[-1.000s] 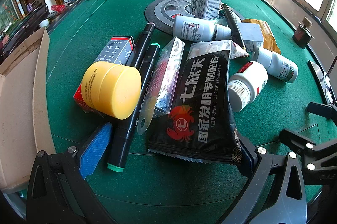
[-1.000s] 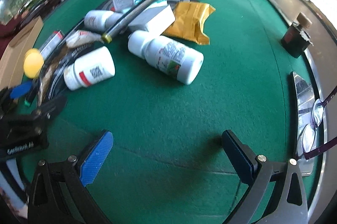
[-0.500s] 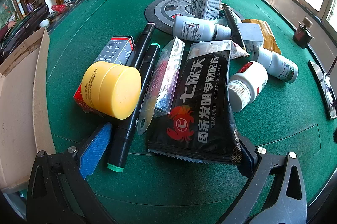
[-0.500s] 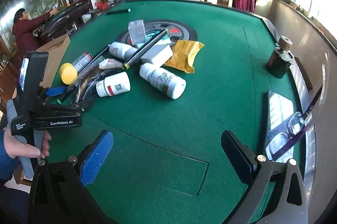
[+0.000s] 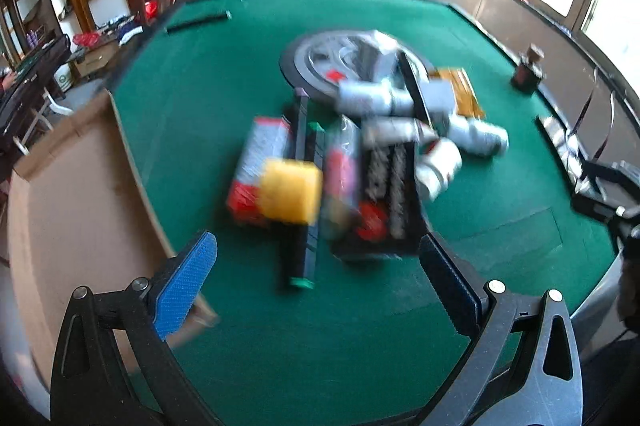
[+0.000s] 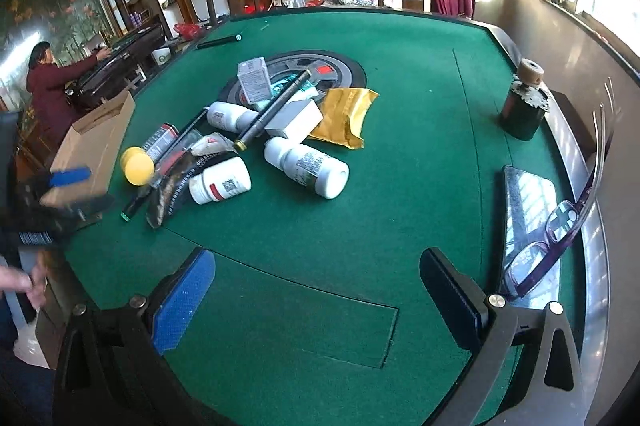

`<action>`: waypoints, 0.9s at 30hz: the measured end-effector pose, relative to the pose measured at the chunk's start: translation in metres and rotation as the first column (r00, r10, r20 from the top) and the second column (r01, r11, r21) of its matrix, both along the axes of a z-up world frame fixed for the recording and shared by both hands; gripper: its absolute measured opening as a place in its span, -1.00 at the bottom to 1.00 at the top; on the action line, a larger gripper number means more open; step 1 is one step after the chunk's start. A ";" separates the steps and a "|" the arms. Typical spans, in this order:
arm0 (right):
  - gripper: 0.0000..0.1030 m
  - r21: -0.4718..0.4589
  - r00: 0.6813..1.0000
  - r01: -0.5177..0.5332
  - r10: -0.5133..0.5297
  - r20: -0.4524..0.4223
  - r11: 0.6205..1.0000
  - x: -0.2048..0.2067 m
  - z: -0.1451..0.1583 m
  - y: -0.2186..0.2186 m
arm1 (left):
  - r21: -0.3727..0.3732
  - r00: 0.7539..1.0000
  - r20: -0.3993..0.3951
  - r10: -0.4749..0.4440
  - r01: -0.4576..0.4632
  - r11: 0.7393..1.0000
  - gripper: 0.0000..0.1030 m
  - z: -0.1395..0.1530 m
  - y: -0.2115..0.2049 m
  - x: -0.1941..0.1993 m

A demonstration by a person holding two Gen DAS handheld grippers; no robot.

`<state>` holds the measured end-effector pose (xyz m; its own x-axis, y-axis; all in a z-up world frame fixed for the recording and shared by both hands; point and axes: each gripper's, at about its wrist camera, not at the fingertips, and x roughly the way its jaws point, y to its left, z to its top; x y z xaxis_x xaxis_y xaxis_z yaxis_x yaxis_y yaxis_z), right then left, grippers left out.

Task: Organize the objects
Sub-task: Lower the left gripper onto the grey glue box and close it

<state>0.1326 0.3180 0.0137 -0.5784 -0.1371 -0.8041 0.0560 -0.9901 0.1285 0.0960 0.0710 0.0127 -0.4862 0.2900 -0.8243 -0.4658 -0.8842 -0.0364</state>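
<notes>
A pile of objects lies mid-table on the green felt: a yellow jar, black markers, a black snack packet, white pill bottles, small boxes and a gold pouch. The left wrist view is blurred. My left gripper is open and empty, raised short of the pile's near edge; it also shows in the right wrist view. My right gripper is open and empty over bare felt, well short of the pile.
An open cardboard box stands at the table's left edge. A dark bottle, a phone and purple glasses lie along the right rim. A black pen lies far back. A person stands beyond the table.
Both grippers have pulled back and risen from the pile, so more of the table shows. The left one is moving fast. The objects have not moved.
</notes>
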 end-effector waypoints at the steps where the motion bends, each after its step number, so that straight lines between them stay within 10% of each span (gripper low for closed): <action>1: 0.99 -0.001 1.000 0.000 0.000 -0.001 1.000 0.000 0.000 0.000 | -0.005 1.000 -0.005 0.008 -0.008 1.000 0.99 0.006 -0.006 -0.011; 4: 0.99 0.001 1.000 0.000 0.000 -0.003 1.000 0.001 0.001 -0.004 | 0.005 0.997 0.076 0.008 -0.009 1.000 0.97 0.006 -0.021 -0.045; 8: 0.99 -0.010 1.000 0.030 -0.030 0.008 0.999 0.004 0.000 -0.002 | -0.021 0.987 0.160 -0.017 0.020 1.000 0.09 -0.007 -0.024 -0.077; 14: 0.99 -0.019 0.997 0.076 -0.076 0.008 0.997 0.010 0.002 0.003 | 0.065 0.965 0.257 -0.046 0.030 0.997 0.09 -0.013 -0.017 -0.116; 27: 0.99 -0.040 0.984 0.179 -0.179 0.010 0.983 0.025 0.004 0.020 | -0.067 0.933 0.355 -0.066 0.095 0.993 -0.38 -0.057 0.011 -0.142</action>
<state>0.1572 0.3377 0.0176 -0.5911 -0.0646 -0.8040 -0.1223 -0.9781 0.1685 -0.0455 0.0824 -0.0439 -0.1388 0.2404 -0.9607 -0.5060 -0.8511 -0.1399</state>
